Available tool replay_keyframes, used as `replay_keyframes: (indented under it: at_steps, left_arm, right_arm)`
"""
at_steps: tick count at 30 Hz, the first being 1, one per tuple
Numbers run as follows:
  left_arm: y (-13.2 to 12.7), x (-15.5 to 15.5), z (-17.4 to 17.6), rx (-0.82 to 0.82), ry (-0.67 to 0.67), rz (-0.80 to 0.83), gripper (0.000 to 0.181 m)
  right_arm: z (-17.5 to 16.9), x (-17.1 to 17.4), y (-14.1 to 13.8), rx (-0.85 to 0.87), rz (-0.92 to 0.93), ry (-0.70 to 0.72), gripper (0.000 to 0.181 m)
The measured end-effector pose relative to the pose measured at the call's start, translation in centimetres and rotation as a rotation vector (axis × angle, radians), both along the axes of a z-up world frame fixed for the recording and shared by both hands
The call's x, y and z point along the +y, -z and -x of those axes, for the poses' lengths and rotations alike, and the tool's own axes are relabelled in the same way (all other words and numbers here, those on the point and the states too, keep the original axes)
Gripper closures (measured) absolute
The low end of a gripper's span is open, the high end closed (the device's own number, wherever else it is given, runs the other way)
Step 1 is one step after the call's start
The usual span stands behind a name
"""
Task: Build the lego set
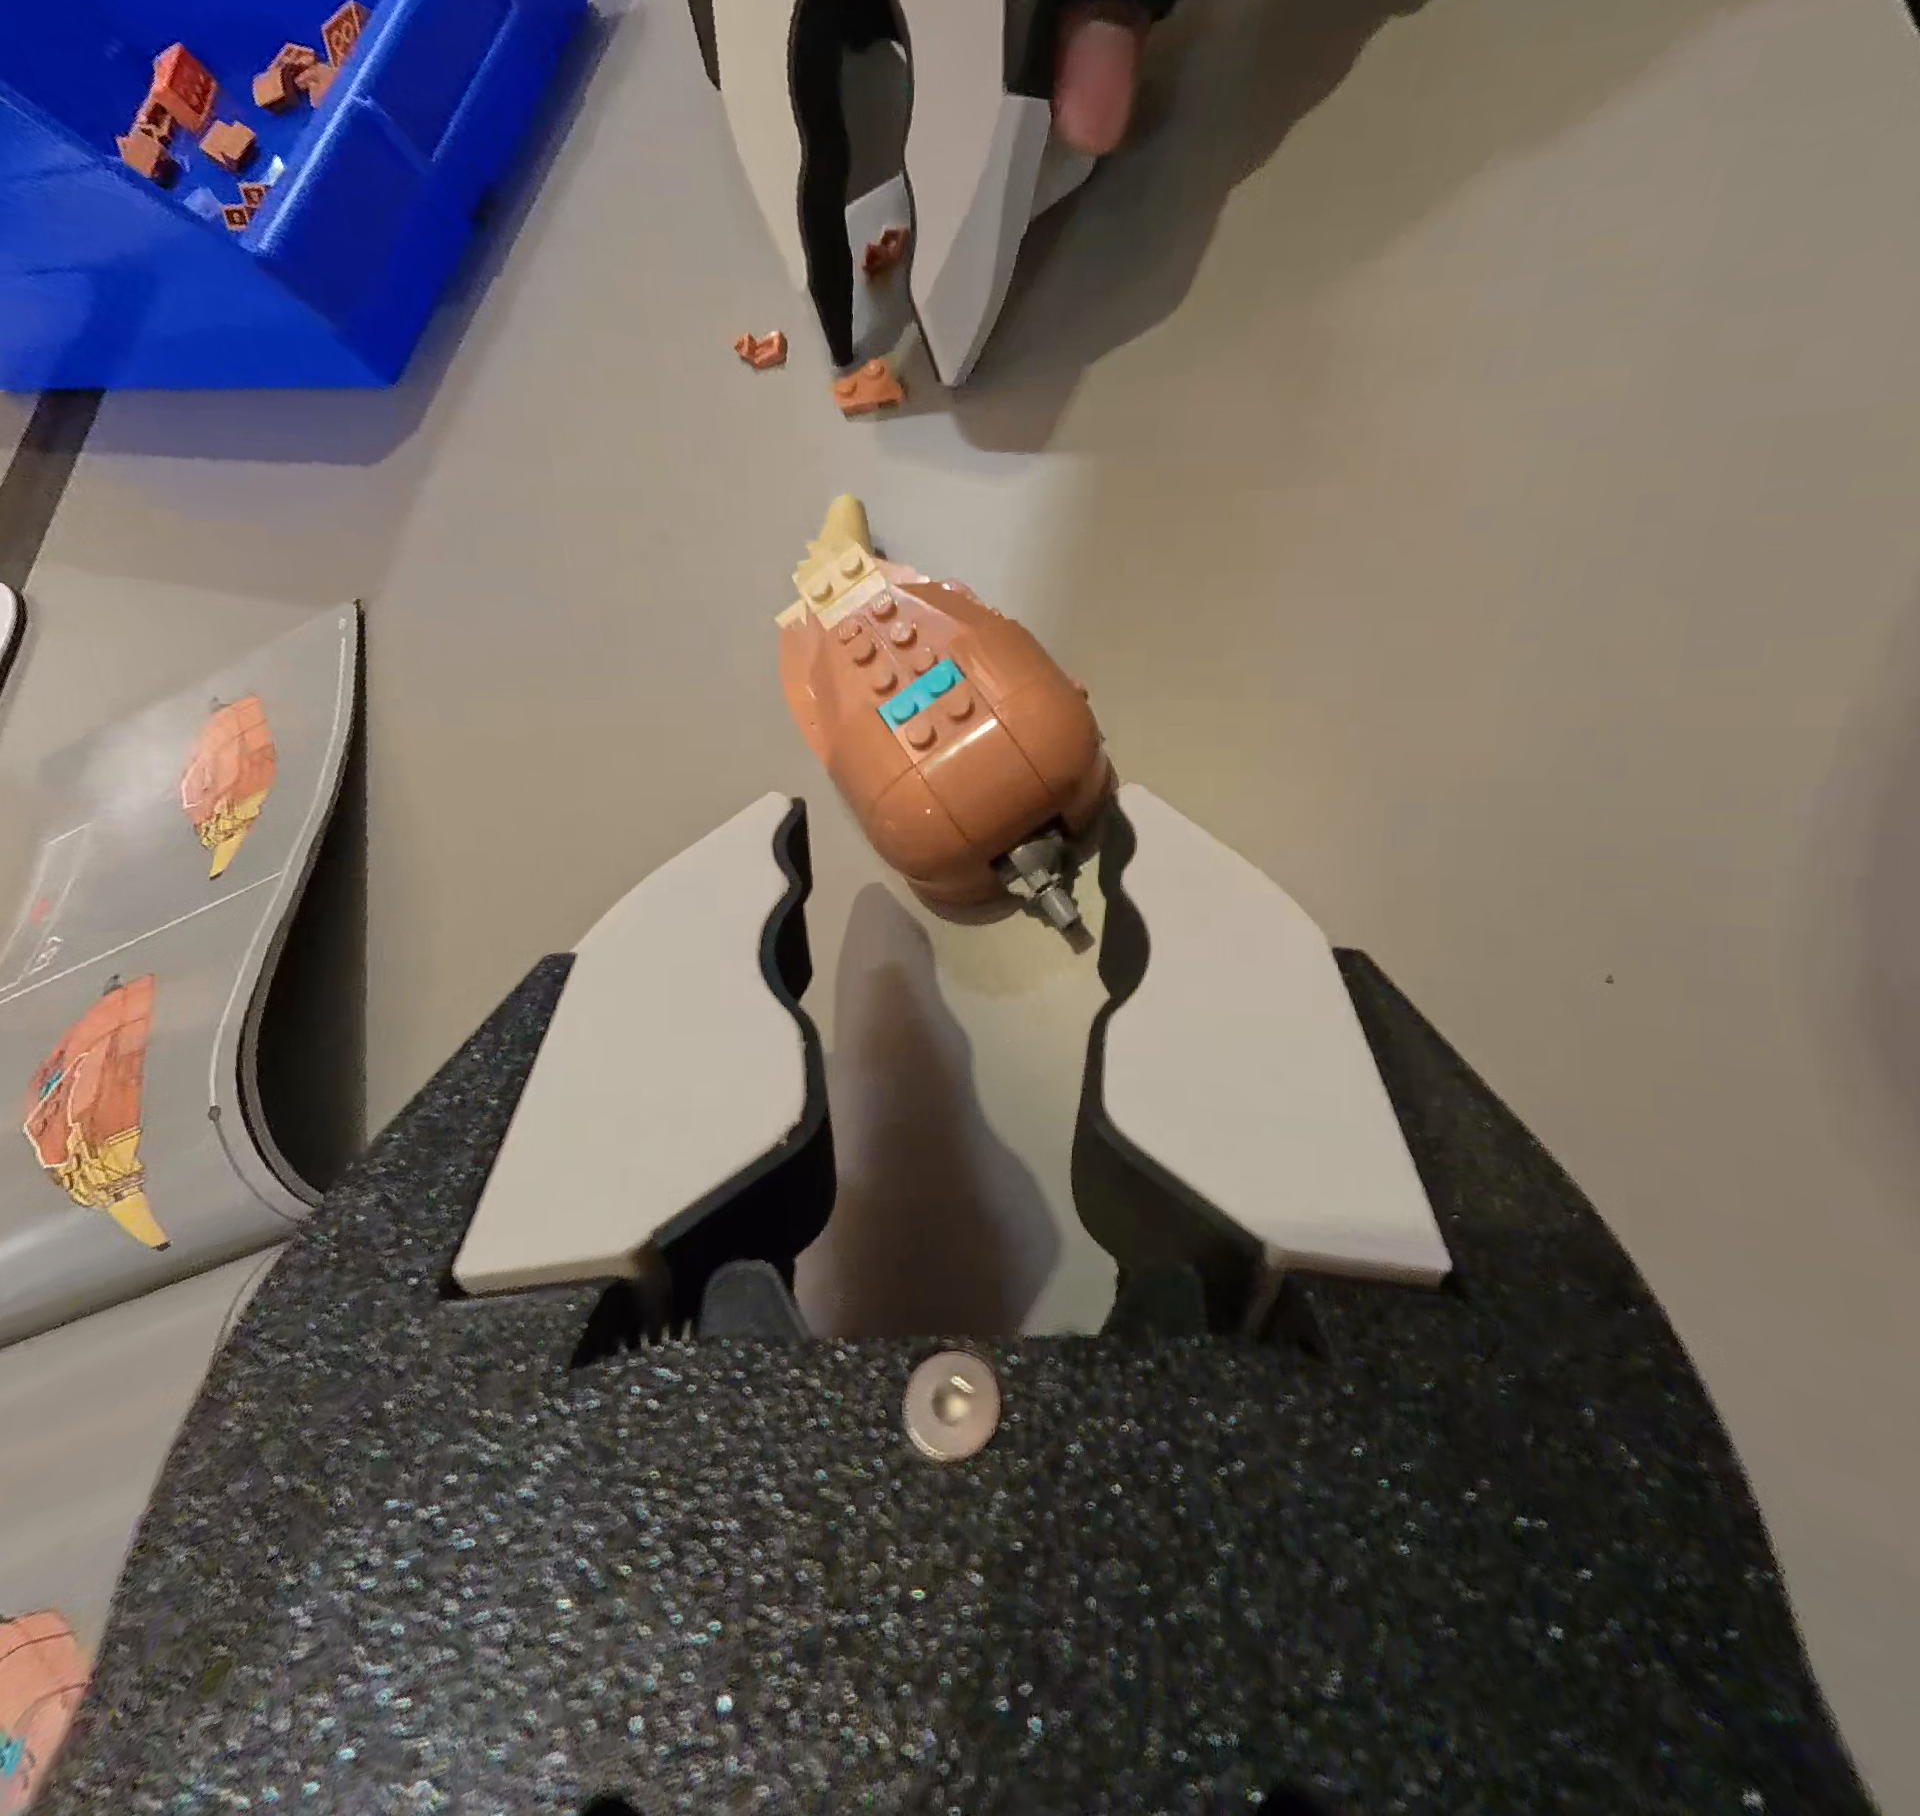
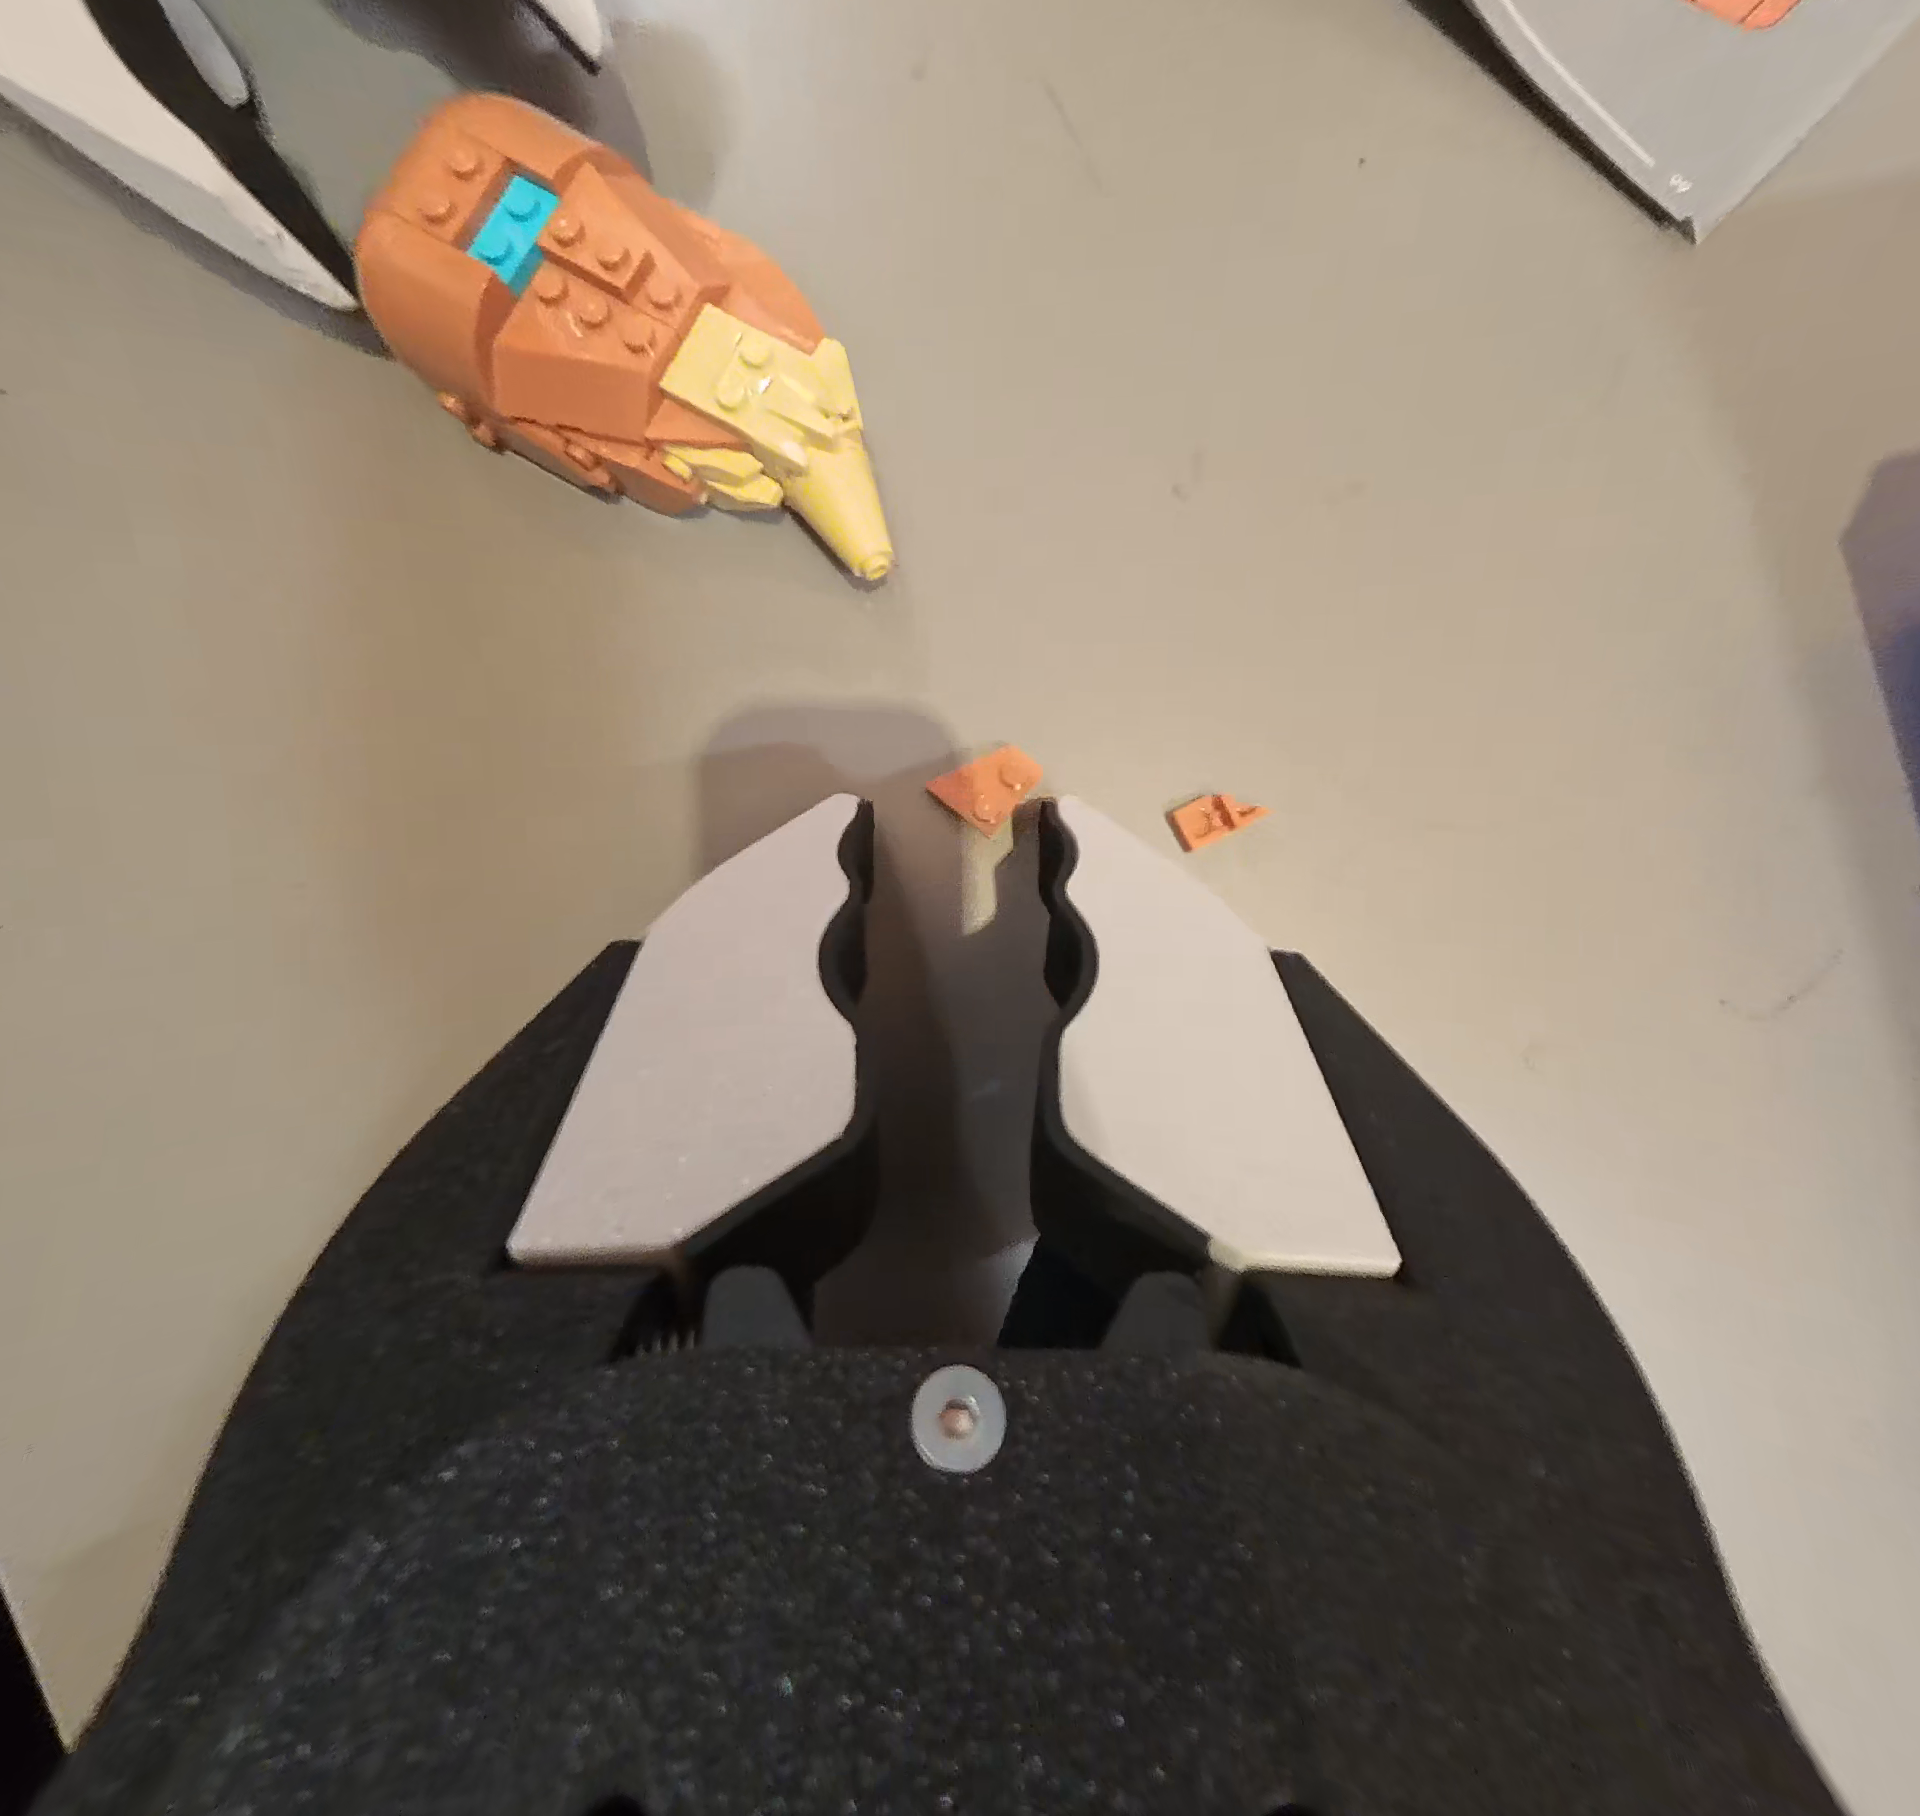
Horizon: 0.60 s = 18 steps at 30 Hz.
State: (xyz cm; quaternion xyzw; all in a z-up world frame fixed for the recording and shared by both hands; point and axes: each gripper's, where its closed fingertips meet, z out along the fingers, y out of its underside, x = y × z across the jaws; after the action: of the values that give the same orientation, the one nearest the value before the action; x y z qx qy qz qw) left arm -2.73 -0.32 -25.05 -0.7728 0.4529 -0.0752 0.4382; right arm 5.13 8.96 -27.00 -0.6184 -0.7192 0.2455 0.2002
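1. My left claw (image 1: 951, 831) stands wide open and holds nothing. Its tips flank the rear of the model (image 1: 930, 727); the right finger (image 1: 1236, 1018) sits just beside the grey peg (image 1: 1044, 883) at the model's back end. I cannot tell whether they touch.
2. The model lies on the grey tabletop (image 1: 1455, 623), brown hull with a teal plate (image 1: 920, 694) on top and a tan nose (image 1: 844, 530) pointing toward my right claw.
3. My right claw (image 2: 951, 810) is partly open and empty, tips low at the tabletop. A small brown plate (image 2: 985, 787) lies between the tips, slightly ahead of them; it is not gripped.
4. A second small brown piece (image 2: 1210, 819) lies near the right fingertip, apart from it.
5. A blue bin (image 1: 312, 239) with loose brown bricks (image 1: 223, 104) stands at the far left of the left view.
6. The booklet (image 1: 156, 935) lies open beside the left claw.
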Motion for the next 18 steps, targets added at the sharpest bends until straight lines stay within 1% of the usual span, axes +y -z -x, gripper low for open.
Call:
replay_keyframes:
  at_steps: [1, 6, 10, 15, 18]
  left_arm:
    - [-0.1, 0.0, -0.1, -0.003, -0.004, -0.007, 0.127]
    - [-0.8, 0.1, -0.1, -0.02, -0.024, -0.039, 0.128]
    - [-1.3, 0.1, 0.5, -0.032, -0.071, -0.074, 0.128]
    - [-2.6, 0.2, 2.3, -0.098, -0.186, -0.153, 0.128]
    - [-3.0, 0.4, 3.2, -0.13, -0.242, -0.178, 0.128]
  right_arm:
    - [0.0, 0.2, -0.1, 0.003, -0.004, 0.011, 0.151]
    - [0.1, 0.6, -0.1, -0.005, -0.024, 0.001, 0.156]
    - [-0.6, 0.9, 0.0, -0.022, -0.033, -0.007, 0.157]
    - [-3.1, 2.3, -2.0, 0.097, 0.011, 0.059, 0.16]
    - [-4.9, 3.3, -2.2, 0.119, 0.035, 0.111, 0.16]
